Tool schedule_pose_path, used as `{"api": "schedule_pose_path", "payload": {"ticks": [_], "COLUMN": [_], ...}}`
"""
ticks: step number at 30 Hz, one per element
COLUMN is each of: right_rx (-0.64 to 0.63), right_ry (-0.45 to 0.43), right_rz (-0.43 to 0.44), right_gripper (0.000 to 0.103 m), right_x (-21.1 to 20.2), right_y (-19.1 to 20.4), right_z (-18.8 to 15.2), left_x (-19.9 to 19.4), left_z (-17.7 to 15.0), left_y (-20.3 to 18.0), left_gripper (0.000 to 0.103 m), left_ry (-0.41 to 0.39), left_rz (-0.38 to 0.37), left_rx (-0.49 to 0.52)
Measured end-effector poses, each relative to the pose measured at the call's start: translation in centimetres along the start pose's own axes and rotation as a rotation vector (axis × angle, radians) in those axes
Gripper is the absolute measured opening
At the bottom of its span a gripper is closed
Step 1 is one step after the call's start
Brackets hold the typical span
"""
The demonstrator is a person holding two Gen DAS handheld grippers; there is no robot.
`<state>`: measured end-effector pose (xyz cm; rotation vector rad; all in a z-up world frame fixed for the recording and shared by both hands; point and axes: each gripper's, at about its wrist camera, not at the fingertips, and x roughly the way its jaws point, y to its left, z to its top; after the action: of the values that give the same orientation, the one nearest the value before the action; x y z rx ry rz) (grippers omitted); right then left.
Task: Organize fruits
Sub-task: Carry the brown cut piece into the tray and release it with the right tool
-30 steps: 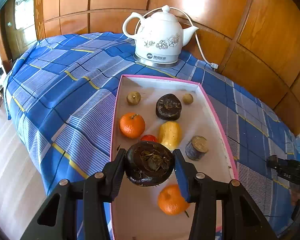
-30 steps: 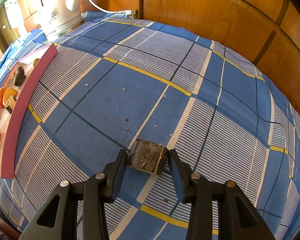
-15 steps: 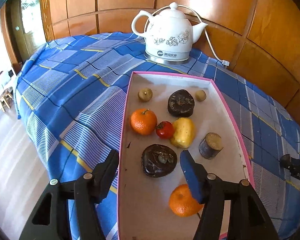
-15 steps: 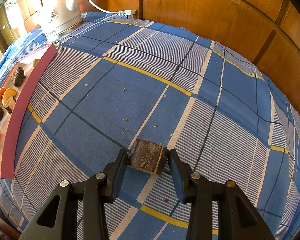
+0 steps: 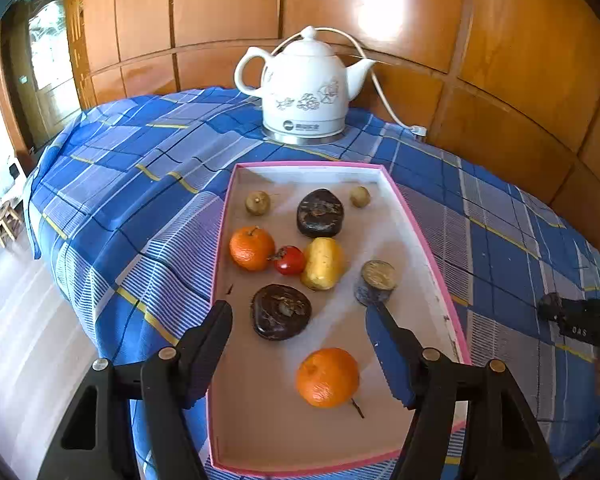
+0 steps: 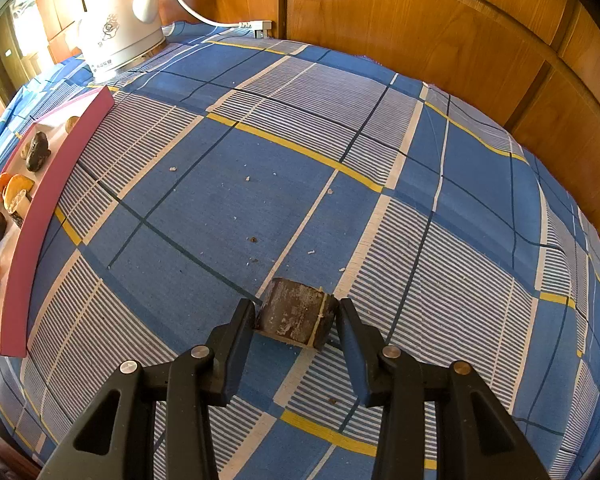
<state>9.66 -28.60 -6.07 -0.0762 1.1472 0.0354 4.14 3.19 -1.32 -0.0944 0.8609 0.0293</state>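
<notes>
The right gripper [image 6: 297,322] clamps a stiff, rough stub [image 6: 296,314] across its sides; the left gripper [image 5: 298,330], empty, is opening over the tray [image 5: 428,240].

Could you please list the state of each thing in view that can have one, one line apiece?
left gripper: jaws opening, nothing between the pads.
right gripper: closed on the sugarcane piece, which rests on the cloth.
near water chestnut: released, lying in the tray.
pink tray: open, holding fruit.
kettle: lid on, cord attached.
</notes>
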Motion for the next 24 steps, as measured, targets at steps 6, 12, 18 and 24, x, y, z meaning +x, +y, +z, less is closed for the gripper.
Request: {"api": "schedule_pose_path", "payload": {"ticks": [6, 12, 18, 24], "right_rx": [-0.002, -0.003, -0.005, -0.009], "right_ry": [-0.001, -0.004, -0.011, -0.017], "right_rz": [-0.002, -0.003, -0.004, -0.009], "right_gripper": [0.043, 0.043, 0.043, 0.043], "right_x": [0.0, -0.1, -0.1, -0.2], "right_y": [0.0, 0.0, 0.1, 0.1], "right_z": [0.0, 0.0, -0.1, -0.2], "left_x": [-0.8, -1.2, -1.5, -1.6], "left_z": [-0.3, -0.5, -0.7, -0.9], "left_y": [-0.8, -1.0, -0.6, -0.1], "left_gripper": [0.072, 0.072, 0.072, 0.072], "left_ry": [-0.014, -0.018, -0.023, -0.018], "left_rz": [-0.013, -0.020, -0.019, -0.021], "left_rx": [0.028, 0.033, 0.028, 0.018]}}
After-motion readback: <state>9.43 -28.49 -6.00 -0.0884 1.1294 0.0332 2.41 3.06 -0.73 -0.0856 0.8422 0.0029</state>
